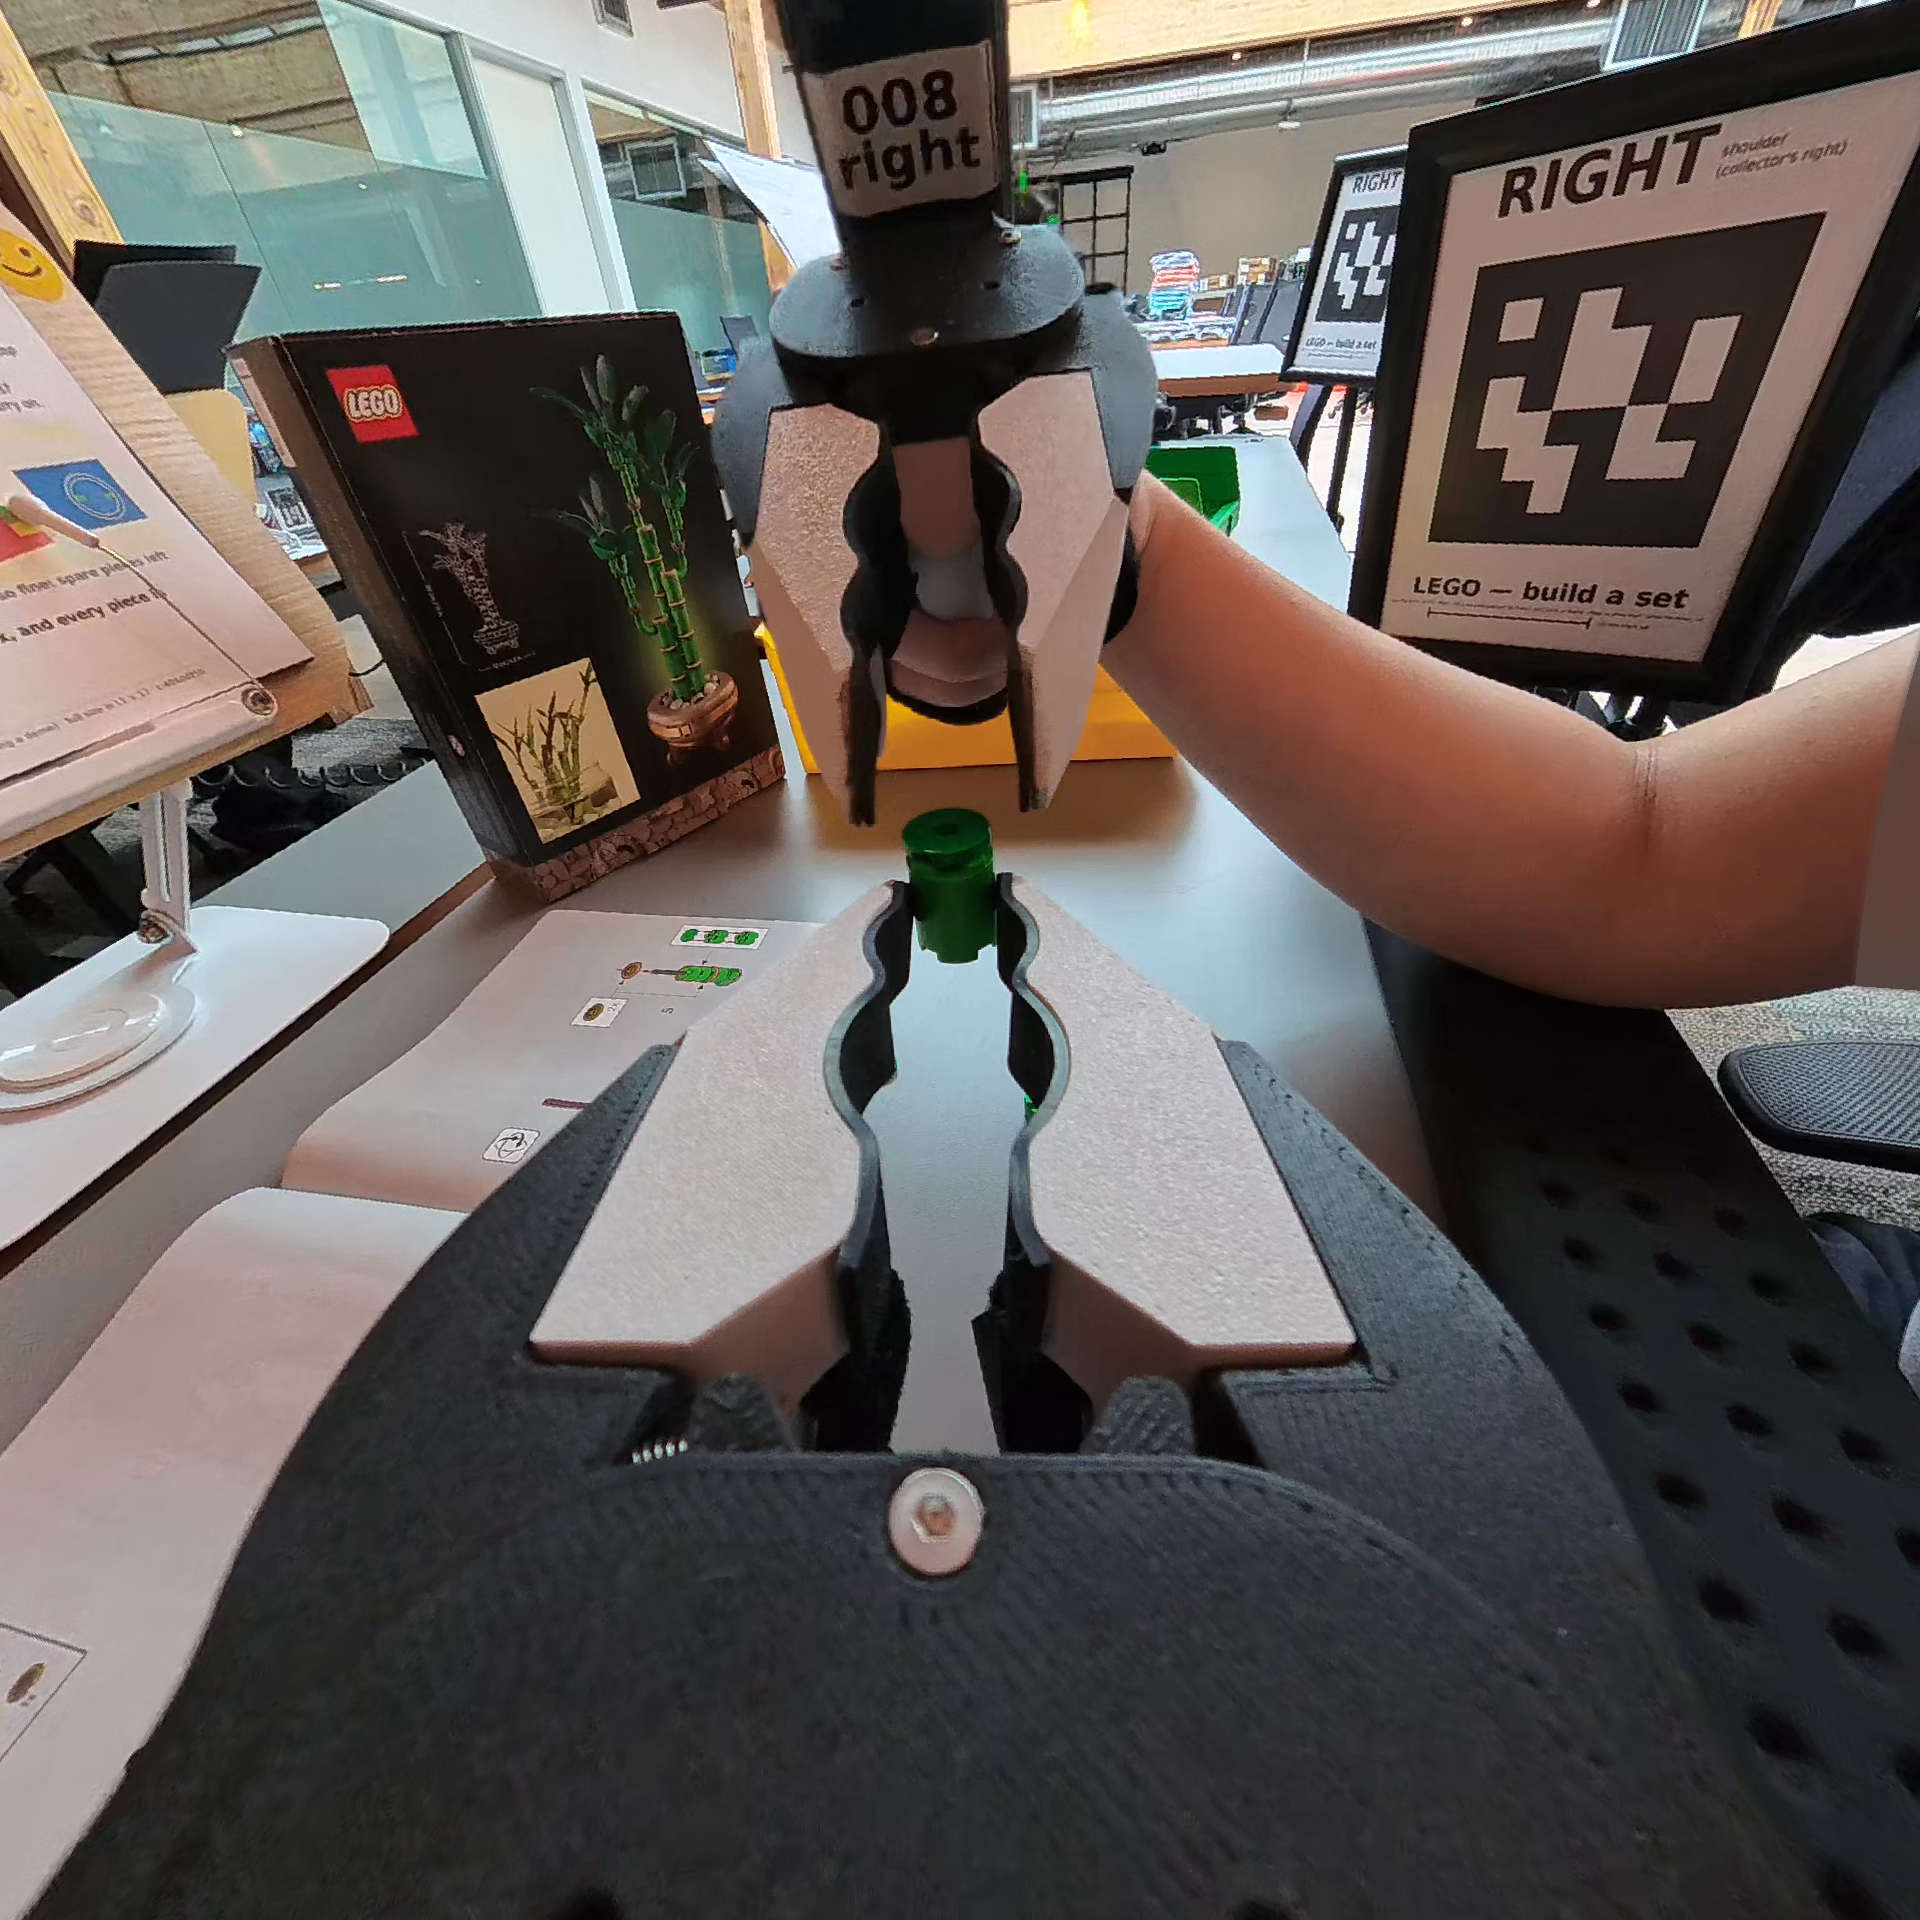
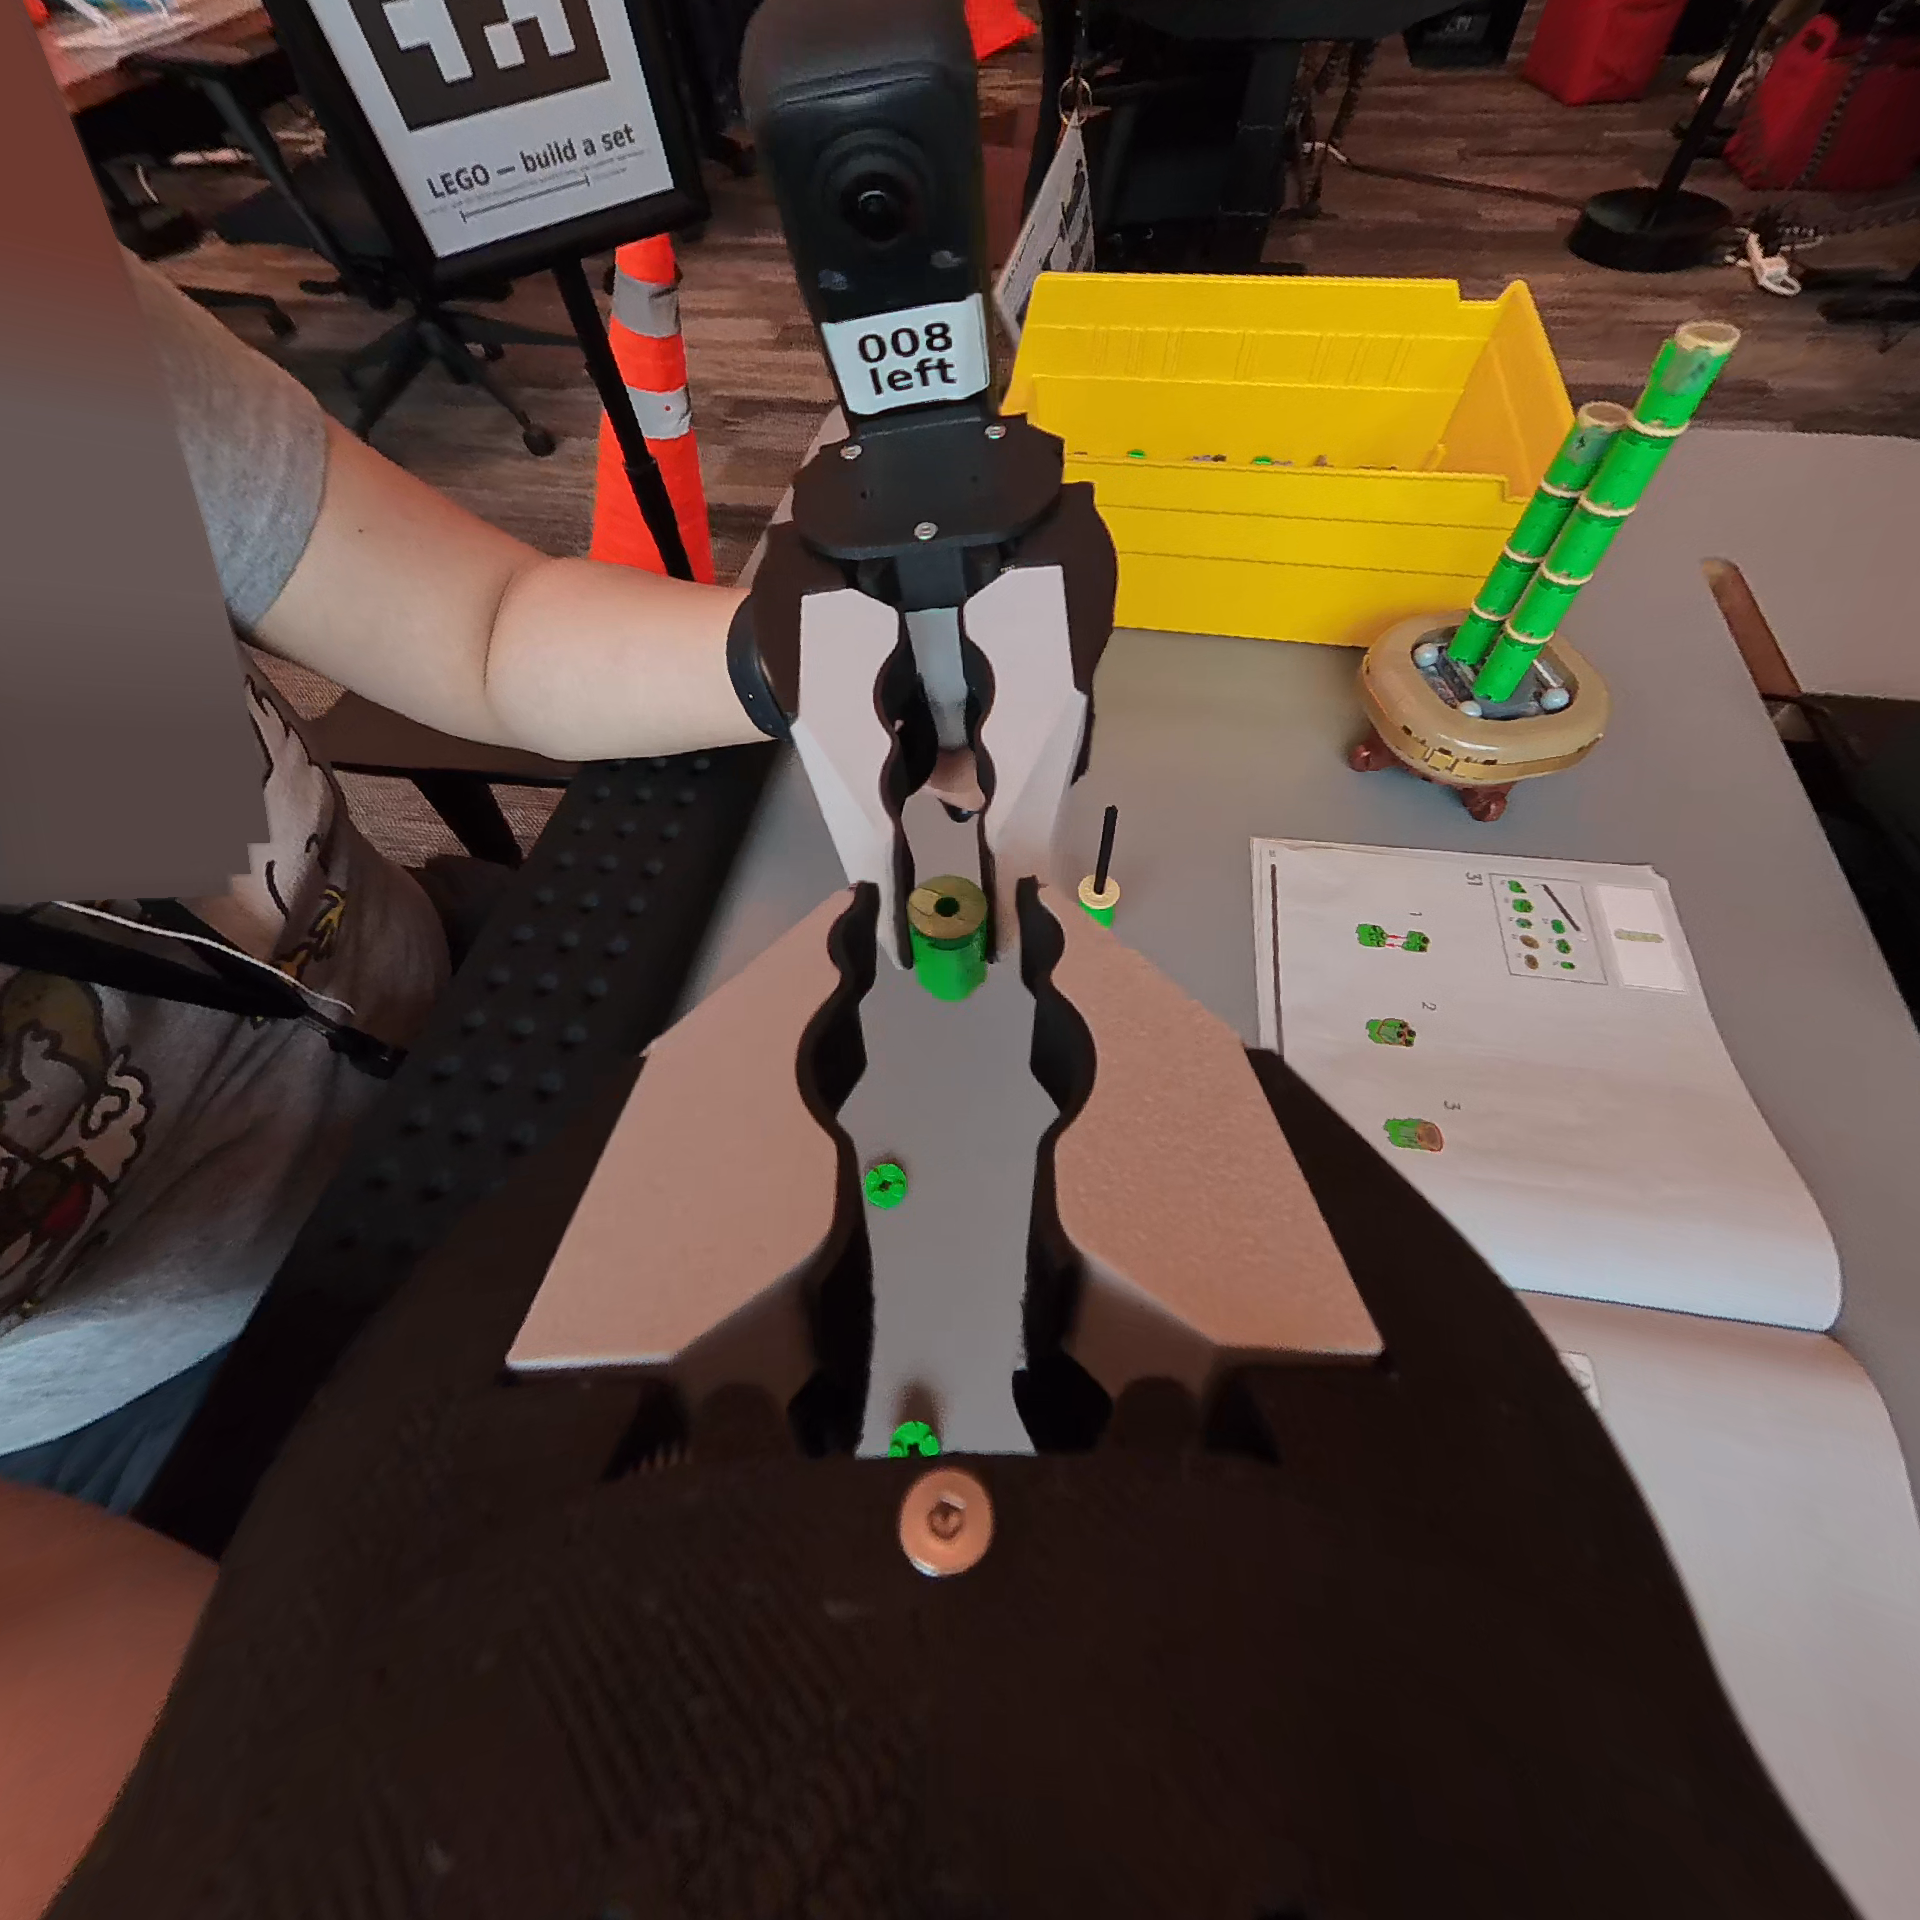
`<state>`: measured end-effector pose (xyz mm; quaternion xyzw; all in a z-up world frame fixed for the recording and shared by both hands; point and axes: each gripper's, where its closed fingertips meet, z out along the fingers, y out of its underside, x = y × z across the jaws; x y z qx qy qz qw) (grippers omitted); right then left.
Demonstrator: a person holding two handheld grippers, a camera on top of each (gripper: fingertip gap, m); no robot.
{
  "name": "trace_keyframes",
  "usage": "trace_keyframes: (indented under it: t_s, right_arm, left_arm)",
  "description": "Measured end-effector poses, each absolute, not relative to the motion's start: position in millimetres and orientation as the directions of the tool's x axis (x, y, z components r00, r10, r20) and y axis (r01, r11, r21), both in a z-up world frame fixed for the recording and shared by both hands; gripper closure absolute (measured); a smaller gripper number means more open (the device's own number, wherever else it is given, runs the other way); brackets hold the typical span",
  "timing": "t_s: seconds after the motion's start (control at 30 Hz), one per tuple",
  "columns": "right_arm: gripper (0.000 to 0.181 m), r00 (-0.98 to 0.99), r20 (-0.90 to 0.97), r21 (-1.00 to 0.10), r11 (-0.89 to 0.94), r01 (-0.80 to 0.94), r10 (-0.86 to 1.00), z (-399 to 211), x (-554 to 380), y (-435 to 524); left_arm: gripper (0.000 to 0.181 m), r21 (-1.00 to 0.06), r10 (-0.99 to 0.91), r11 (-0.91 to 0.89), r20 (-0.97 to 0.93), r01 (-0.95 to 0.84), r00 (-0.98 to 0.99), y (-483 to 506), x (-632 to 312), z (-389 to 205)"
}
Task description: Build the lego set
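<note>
left wrist view shows the left gripper [image 1: 954,883] clenched on a green round piece [image 1: 948,885], held upright above the grey table [image 1: 1195,883]. the right gripper [image 1: 943,805] hangs just over it, fingers parted and holding nothing.

to do this step well, i think the left should keep the piece straight while the right comes down centred on it.

the piece is smooth shiny plastic, a short cylinder with a hole on top. nearby stand a black axle [image 2: 1105,847] in a small green base and the bamboo model [image 2: 1496,644].
</note>
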<state>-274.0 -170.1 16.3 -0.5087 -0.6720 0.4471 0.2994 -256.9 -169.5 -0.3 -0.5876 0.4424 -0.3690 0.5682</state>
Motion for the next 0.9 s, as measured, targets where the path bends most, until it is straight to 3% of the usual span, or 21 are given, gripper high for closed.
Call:
trace_keyframes:
  t_s: [0.9]
  right_arm:
    - [0.164, -0.316, -0.078, -0.897, 0.071, 0.435, 0.946, 11.3, -276.2, -171.4]
  left_arm:
    - [0.167, -0.994, -0.941, 0.039, -0.072, -0.105, 0.331, -170.5, -255.7, -0.7]
